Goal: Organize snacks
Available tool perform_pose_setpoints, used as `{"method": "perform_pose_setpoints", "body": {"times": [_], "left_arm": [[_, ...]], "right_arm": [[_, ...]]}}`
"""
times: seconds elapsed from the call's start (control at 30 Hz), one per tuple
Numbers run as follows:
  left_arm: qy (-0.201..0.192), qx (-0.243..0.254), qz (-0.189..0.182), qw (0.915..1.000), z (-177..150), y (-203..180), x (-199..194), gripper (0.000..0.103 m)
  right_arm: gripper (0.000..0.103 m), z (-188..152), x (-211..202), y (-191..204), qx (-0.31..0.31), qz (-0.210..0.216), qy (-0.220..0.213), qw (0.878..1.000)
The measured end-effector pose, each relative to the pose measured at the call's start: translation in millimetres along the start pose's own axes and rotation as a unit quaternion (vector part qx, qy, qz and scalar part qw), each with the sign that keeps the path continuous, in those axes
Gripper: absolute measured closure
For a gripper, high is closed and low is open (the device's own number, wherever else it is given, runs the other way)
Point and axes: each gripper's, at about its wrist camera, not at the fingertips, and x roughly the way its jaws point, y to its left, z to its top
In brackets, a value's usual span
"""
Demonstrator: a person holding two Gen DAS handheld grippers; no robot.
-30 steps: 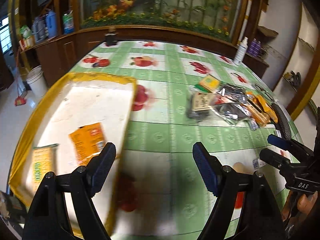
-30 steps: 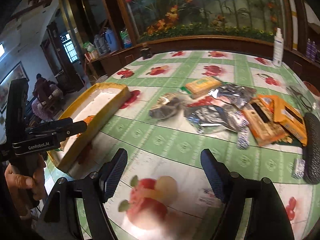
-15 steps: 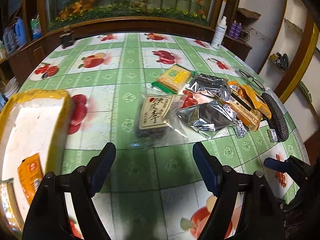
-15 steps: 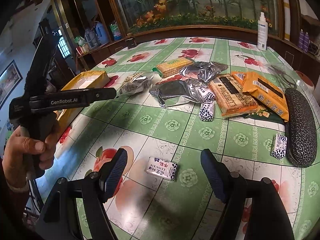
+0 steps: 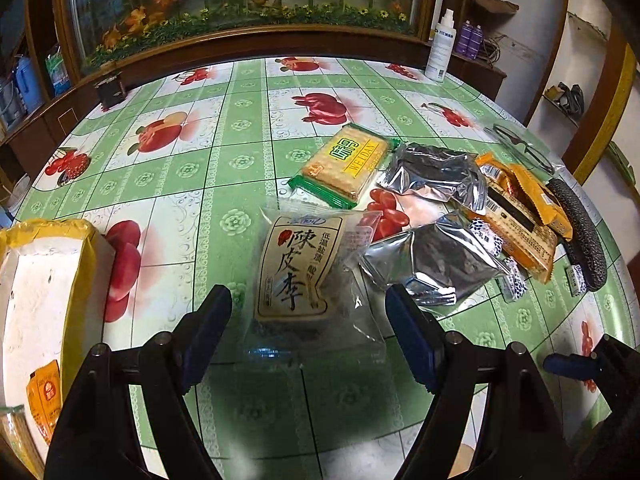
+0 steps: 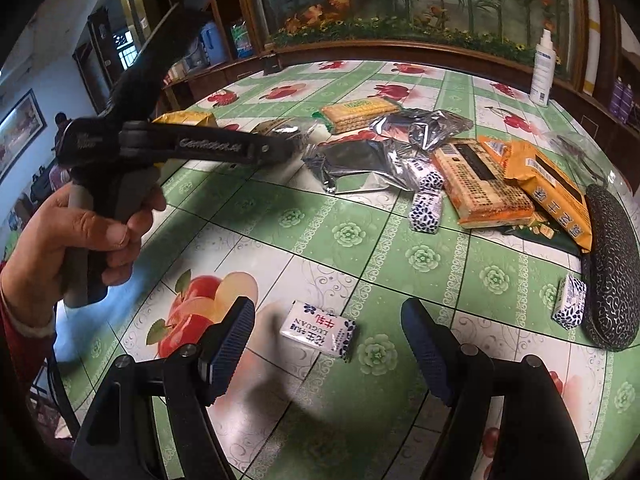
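Jaws on both grippers apart, empty: left gripper (image 5: 308,320) straddles the plum bag (image 5: 300,272) at 12 o'clock, so drop straight, pinch mid-pack, carry to yellow tray (image 5: 52,264) at 9 o'clock.

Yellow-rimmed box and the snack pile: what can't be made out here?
- Yellow-rimmed box, left wrist view: cut off by the left edge; its contents are mostly out of frame.
- Same box, right wrist view: hidden behind the left gripper.
- Dark green packet, right wrist view: buried under the orange packets, type unreadable.
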Motion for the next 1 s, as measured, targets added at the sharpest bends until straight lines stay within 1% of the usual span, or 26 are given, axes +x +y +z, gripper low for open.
{"method": "perform_pose_setpoints", "body": {"times": [0.1, 0.13, 0.17, 0.2, 0.23, 0.27, 0.33, 0.43, 0.47, 0.5, 0.53, 0.67, 0.83, 1.0], "left_arm": [[0.003, 0.004, 0.004, 1.0, 0, 0, 6, 0.024], [0.004, 0.004, 0.005, 1.0, 0, 0, 8, 0.024], [0.004, 0.003, 0.006, 1.0, 0, 1, 10, 0.024], [0.003, 0.002, 0.007, 1.0, 0, 2, 11, 0.024], [0.002, 0.0, 0.008, 1.0, 0, 3, 13, 0.024], [0.002, -0.003, 0.008, 1.0, 0, 3, 14, 0.024], [0.006, -0.012, -0.004, 0.9999, -1, 8, 18, 0.024], [-0.003, -0.015, -0.009, 0.9998, -2, 10, 17, 0.025], [-0.005, -0.016, -0.009, 0.9998, -2, 11, 16, 0.027], [-0.006, -0.014, -0.007, 0.9999, -2, 10, 16, 0.04], [-0.008, -0.009, -0.003, 0.9999, -1, 9, 16, 0.041], [-0.007, -0.005, -0.011, 0.9999, -2, 10, 14, 0.044], [-0.015, -0.004, -0.01, 0.9998, -4, 11, 7, 0.05], [-0.02, -0.01, -0.011, 0.9997, -10, 13, -4, 0.05]], "right_arm": [[0.029, 1, 6, 5, -0.014, -0.006, 0.009, 1.0], [0.032, 1, 8, 6, -0.016, -0.006, 0.013, 1.0], [0.038, 1, 10, 6, -0.018, -0.009, 0.013, 1.0], [0.042, 2, 10, 6, -0.02, -0.012, 0.011, 1.0], [0.052, 2, 10, 6, -0.021, -0.012, 0.011, 1.0], [0.059, 3, 10, 6, -0.022, -0.015, 0.011, 1.0], [0.065, 3, 11, 6, -0.027, -0.023, 0.012, 0.999], [0.067, 3, 10, 5, -0.028, -0.021, 0.012, 0.999], [0.067, 3, 10, 6, -0.029, -0.023, 0.013, 0.999], [0.067, 3, 10, 6, -0.029, -0.024, 0.012, 0.999], [0.067, 3, 10, 6, -0.027, -0.022, 0.012, 0.999], [0.068, 3, 9, 5, -0.019, -0.013, 0.01, 1.0], [0.068, 2, 5, 0, -0.003, -0.005, 0.0, 1.0], [0.068, 3, -3, 0, 0.002, -0.005, -0.007, 1.0]]}}
